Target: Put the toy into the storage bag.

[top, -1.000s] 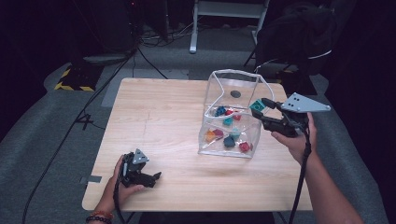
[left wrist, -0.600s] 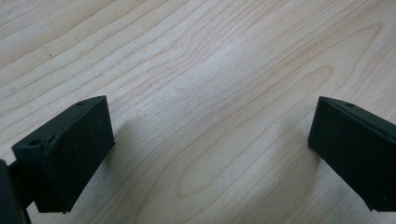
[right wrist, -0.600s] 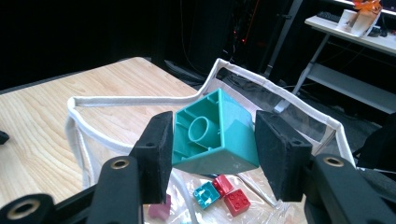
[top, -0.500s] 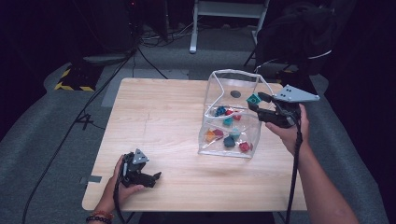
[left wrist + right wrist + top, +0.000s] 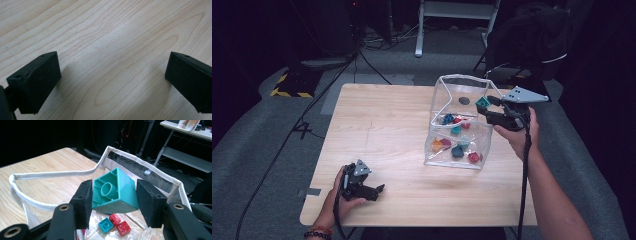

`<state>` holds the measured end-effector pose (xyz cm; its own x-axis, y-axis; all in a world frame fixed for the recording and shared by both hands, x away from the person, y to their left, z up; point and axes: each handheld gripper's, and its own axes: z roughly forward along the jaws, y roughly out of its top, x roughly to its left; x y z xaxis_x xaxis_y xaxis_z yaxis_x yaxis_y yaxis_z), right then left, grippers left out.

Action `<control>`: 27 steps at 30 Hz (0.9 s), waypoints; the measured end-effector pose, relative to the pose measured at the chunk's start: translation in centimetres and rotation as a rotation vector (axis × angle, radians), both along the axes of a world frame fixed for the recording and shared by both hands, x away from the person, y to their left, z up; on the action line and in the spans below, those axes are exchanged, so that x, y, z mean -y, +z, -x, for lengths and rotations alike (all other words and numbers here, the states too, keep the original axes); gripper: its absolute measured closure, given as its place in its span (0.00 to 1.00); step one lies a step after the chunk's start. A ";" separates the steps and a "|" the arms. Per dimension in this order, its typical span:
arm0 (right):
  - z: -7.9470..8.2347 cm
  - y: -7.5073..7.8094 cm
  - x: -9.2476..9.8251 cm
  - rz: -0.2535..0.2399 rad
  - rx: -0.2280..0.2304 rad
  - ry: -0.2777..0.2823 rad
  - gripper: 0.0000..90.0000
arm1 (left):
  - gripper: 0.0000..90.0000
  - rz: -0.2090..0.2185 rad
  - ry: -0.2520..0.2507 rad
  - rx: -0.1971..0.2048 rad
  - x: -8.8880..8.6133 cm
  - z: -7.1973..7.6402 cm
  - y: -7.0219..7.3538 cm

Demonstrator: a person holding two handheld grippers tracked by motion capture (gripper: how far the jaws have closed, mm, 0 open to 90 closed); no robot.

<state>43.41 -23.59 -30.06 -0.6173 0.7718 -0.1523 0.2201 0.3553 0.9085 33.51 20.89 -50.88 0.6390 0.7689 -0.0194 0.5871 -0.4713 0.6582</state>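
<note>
I have the right gripper [image 5: 113,197] clamped on a teal block [image 5: 115,192], its hollow underside turned toward the camera, in the middle of the right gripper view. In the high view that block [image 5: 482,103] sits at the right of centre, poised over the open mouth of the clear bag [image 5: 447,87] with its white-trimmed rim. Lower in the bag lie more blocks [image 5: 457,142], red, teal and orange among them. I judge this to be the carry-and-drop step: the block is lifted and nearly over the opening, not yet released. Next I need the block well inside the rim, clear of the trim, before I let the jaws part, or it may catch the edge and tumble onto the table [image 5: 382,125]. My left gripper [image 5: 374,190] rests at the lower left of the high view, jaws spread wide over bare wood with nothing between them.
</note>
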 end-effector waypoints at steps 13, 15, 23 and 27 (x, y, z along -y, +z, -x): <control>-0.4 -0.4 0.0 0.012 -0.010 -0.020 0.54 | 0.01 0.000 0.001 0.000 0.0 0.0 0.0; -0.5 -0.6 0.1 0.005 -0.017 -0.028 0.54 | 0.01 -0.001 0.000 0.000 0.0 0.0 0.0; -0.6 -0.8 0.6 -0.013 -0.028 -0.032 0.55 | 0.01 0.000 0.000 0.000 0.0 0.0 0.0; -0.2 -0.7 0.7 -0.007 -0.017 -0.028 0.55 | 0.01 0.000 0.000 0.000 0.0 0.0 0.0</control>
<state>43.58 -24.27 -30.76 -0.5975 0.7901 -0.1366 0.2452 0.3422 0.9071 33.51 20.89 -50.88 0.6387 0.7692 -0.0195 0.5872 -0.4709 0.6583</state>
